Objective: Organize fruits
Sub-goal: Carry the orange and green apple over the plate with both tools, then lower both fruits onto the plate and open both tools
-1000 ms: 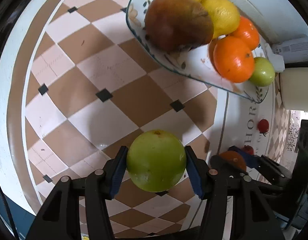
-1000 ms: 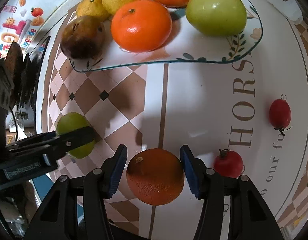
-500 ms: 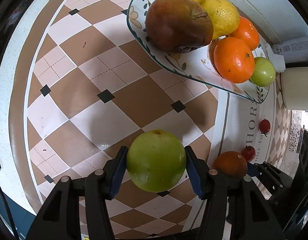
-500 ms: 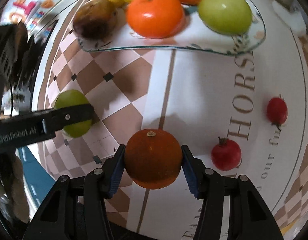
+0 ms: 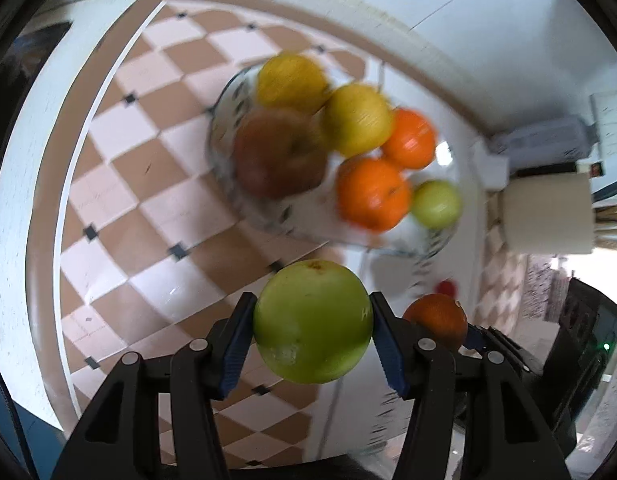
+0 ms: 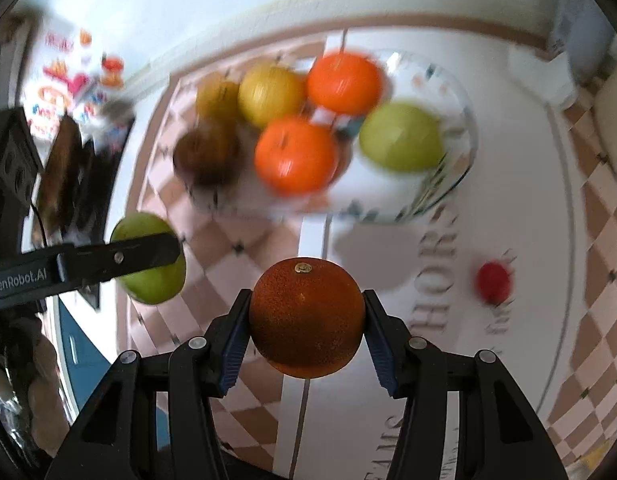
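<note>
My left gripper [image 5: 312, 330] is shut on a green apple [image 5: 312, 322] and holds it above the checkered tablecloth. My right gripper [image 6: 306, 324] is shut on a dark orange [image 6: 306, 316], also off the cloth. The patterned plate [image 5: 264, 220] ahead holds a brown pear [image 5: 280, 152], two yellow lemons, two oranges and a small green apple [image 5: 436, 204]. In the right wrist view the plate [image 6: 448, 188] lies ahead and the left gripper with its apple [image 6: 148, 264] is at the left. The held orange also shows in the left wrist view [image 5: 436, 320].
A red cherry tomato [image 6: 493, 282] lies on the white part of the cloth at the right. A cream cylinder [image 5: 548, 212] and a white box stand at the far right near the wall. The table's edge curves along the left.
Both grippers have lifted, each with its fruit, and pulled back from the table. The plate now looks smaller and farther away. Only one tomato now shows.
</note>
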{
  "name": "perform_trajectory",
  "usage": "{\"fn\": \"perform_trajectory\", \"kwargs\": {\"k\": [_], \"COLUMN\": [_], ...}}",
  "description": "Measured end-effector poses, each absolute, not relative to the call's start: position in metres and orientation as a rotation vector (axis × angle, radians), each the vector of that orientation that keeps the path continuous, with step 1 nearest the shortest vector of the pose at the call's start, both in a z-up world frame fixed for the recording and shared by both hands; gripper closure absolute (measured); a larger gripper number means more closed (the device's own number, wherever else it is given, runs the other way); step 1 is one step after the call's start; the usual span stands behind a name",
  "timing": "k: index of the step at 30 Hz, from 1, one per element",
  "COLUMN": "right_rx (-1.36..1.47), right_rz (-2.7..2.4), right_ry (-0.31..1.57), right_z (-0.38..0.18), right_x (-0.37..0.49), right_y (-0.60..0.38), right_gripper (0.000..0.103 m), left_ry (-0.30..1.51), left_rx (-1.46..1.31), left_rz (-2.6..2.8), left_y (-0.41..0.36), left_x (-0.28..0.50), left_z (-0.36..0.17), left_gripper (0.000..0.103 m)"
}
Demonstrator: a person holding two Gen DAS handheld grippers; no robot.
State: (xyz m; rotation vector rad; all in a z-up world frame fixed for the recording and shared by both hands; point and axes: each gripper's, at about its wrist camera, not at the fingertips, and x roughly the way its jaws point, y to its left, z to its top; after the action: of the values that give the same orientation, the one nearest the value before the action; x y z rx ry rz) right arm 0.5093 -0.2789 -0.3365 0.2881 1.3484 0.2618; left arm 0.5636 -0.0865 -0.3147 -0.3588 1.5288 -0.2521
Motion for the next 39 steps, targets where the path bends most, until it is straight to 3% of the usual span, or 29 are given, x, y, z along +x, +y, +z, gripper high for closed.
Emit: {"fn": "perform_trajectory", "kwargs": {"k": [12,21,39], "right_rx": [0.438,0.410,0.268], "right_rz": [0.153,0.088,0.038], "right_ry": [1.257,1.242,1.262], "right_z": [-0.317,-0.329,-0.353], "right_x": [0.568,0.608,0.644], "right_y": [-0.358,-0.364,-0.346], "right_gripper": [0.047,0.047,0.047], "left_ry": [1.416,1.441,1.501], "left_rx": [-0.326,-0.291,-0.301], "left_rz": [-0.216,-0.076,-0.024], "left_y": [-0.083,-0.046,-0.037], "left_x": [0.641,0.683,0.689], "left_z": [-0.270,-0.302,-0.345], "left_gripper": [0.049,0.049,0.049]}}
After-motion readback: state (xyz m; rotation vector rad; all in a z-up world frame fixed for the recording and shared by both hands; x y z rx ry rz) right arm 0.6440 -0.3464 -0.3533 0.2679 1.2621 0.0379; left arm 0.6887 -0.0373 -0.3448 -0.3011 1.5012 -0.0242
